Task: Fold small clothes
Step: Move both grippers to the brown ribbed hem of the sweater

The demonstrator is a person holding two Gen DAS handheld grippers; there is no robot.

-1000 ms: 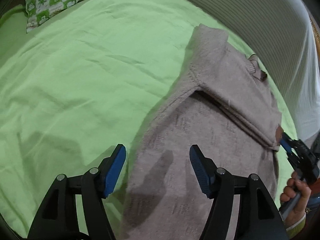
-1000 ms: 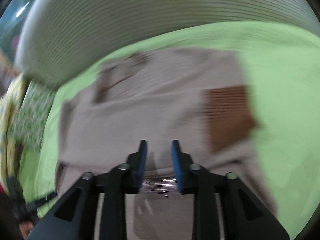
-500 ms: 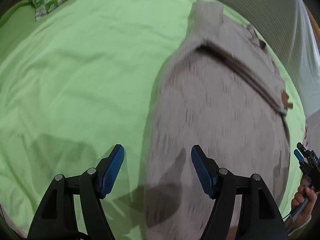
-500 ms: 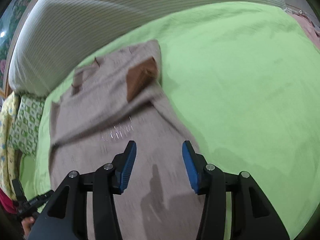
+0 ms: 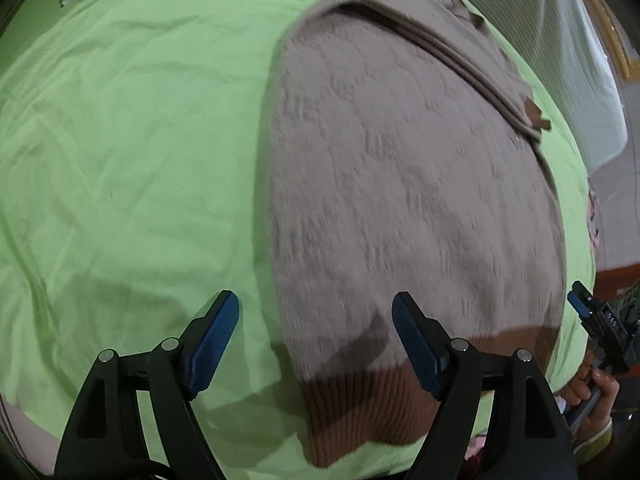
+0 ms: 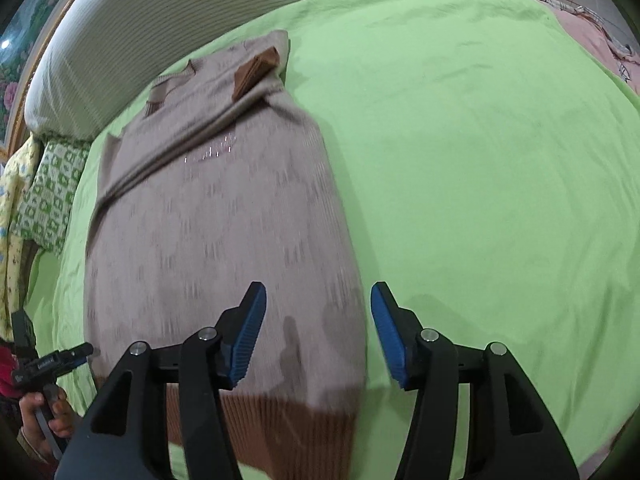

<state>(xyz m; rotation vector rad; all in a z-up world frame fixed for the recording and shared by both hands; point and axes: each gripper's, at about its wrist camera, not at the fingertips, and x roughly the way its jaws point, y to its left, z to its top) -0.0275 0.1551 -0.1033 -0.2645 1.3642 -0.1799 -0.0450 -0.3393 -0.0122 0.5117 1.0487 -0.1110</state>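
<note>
A beige knit sweater [image 5: 416, 184] [image 6: 216, 232] with a brown ribbed hem [image 5: 368, 408] [image 6: 264, 424] lies flat on the green sheet. One sleeve is folded across its chest, with the brown cuff [image 6: 256, 70] near the collar. My left gripper [image 5: 316, 340] hovers over the hem's left corner; its jaws are opening and nothing is pinched between them. My right gripper [image 6: 318, 332] hangs above the sweater's right edge near the hem, jaws also opening and empty. Each gripper shows at the edge of the other's view, the left gripper [image 6: 60, 360] and the right gripper [image 5: 600, 320].
The green sheet [image 6: 480, 160] [image 5: 120, 140] spreads wide on both sides of the sweater. A striped white pillow [image 6: 160, 32] lies beyond the collar. A green patterned pillow [image 6: 48, 192] sits at the far side. A person's hand [image 5: 596, 392] holds the right gripper's handle.
Both grippers have drawn back along the sweater from the chest toward the hem, which has come into view. Both pairs of jaws stand wider than before, the right one much wider.
</note>
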